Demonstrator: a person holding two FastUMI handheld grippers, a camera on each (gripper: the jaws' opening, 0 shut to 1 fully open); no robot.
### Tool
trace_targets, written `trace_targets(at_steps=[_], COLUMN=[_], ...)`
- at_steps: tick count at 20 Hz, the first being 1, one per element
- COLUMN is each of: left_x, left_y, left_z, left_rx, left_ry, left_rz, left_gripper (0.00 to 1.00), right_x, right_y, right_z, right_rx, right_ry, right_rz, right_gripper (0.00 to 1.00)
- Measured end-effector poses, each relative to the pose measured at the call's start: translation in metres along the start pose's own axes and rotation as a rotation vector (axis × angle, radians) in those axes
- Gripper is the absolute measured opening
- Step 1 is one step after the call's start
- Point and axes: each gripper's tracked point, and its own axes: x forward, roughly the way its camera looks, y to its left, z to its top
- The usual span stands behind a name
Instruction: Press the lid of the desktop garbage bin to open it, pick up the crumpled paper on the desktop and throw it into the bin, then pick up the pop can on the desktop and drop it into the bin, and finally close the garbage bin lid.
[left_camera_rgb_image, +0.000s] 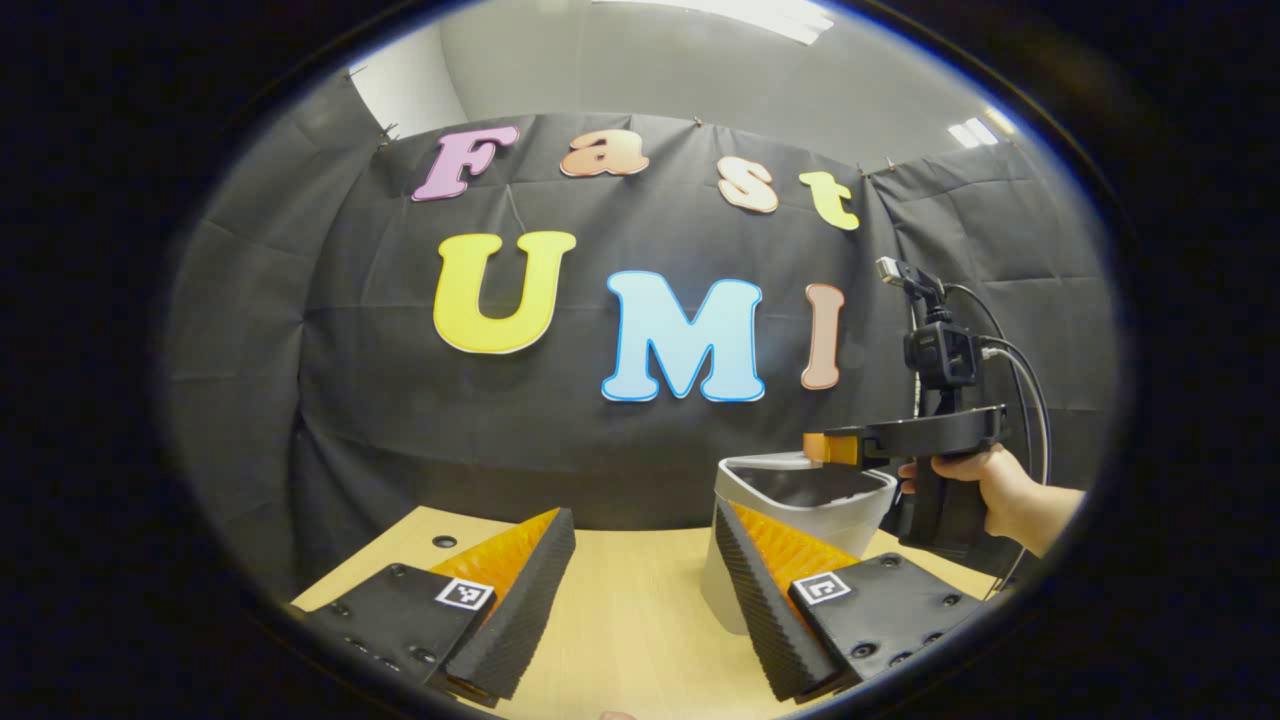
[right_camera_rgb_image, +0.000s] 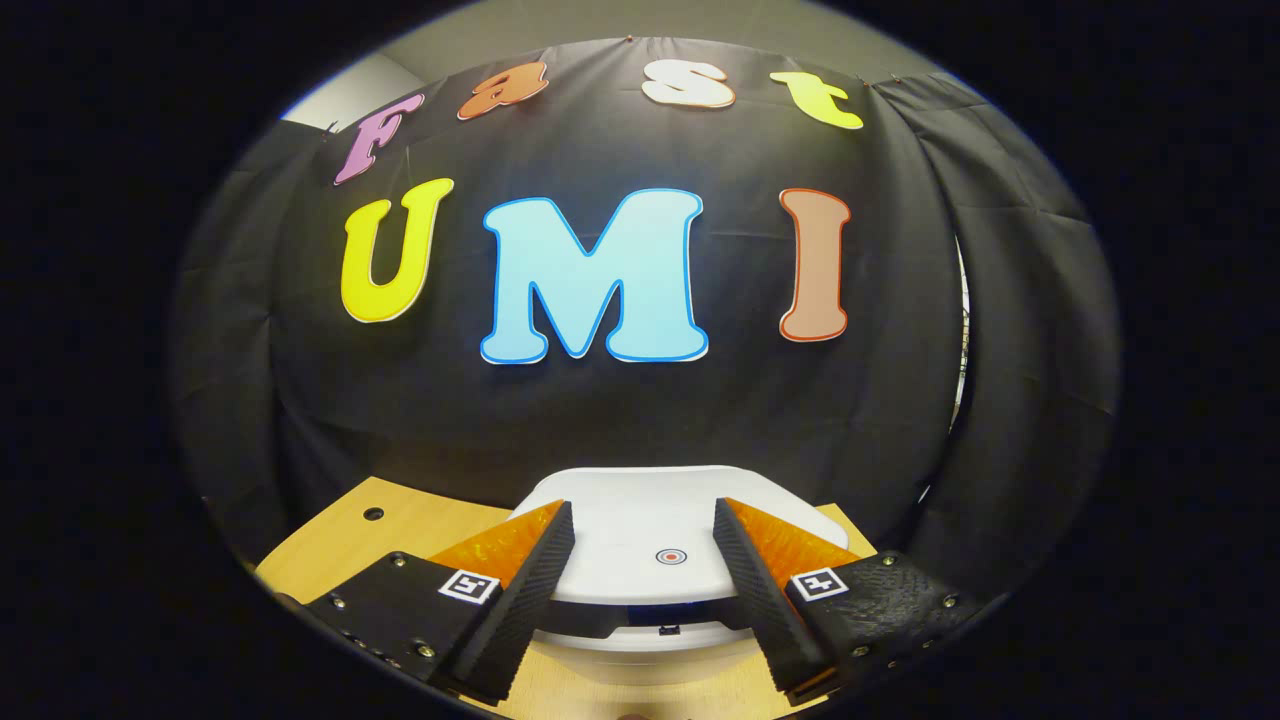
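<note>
A: Left claw (left_camera_rgb_image: 640, 590)?
B: Fingers wide apart, nothing between them, low over the wooden desk (left_camera_rgb_image: 620, 600). White garbage bin (left_camera_rgb_image: 790, 500) stands just ahead to its right.
A: Right claw (right_camera_rgb_image: 640, 590)?
B: Also spread, empty, above the bin's lid (right_camera_rgb_image: 650, 530); front edge of the lid looks slightly raised. In the left gripper view a hand (left_camera_rgb_image: 1000, 490) holds it over the bin's top.

smooth white plastic bin (right_camera_rgb_image: 640, 540), wood-look desktop (left_camera_rgb_image: 620, 600)
</note>
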Motion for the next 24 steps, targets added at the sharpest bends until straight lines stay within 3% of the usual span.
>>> trace_targets(at_steps=[9, 11, 13, 24], left_x=[-0.003, -0.003, -0.003, 0.011], left_y=[0.006, 0.009, 0.012, 0.01], left_z=[-0.005, -0.008, -0.01, -0.014], left_rx=[-0.009, -0.014, -0.019, -0.024], left_ry=[0.002, 0.01, 0.014, 0.025], left_rz=[0.033, 0.042, 0.048, 0.031], left_gripper=[0.95, 0.95, 0.95, 0.95], right_x=[0.014, 0.017, 0.021, 0.029], right_y=[-0.002, -0.002, -0.002, -0.001], right_z=[-0.012, -0.017, -0.019, -0.03], right_rx=[-0.016, -0.008, -0.007, -0.047], right_ry=[-0.041, -0.045, -0.059, -0.12], right_rz=[0.006, 0.011, 0.012, 0.021], right_gripper=[0.9, 0.98, 0.97, 0.98])
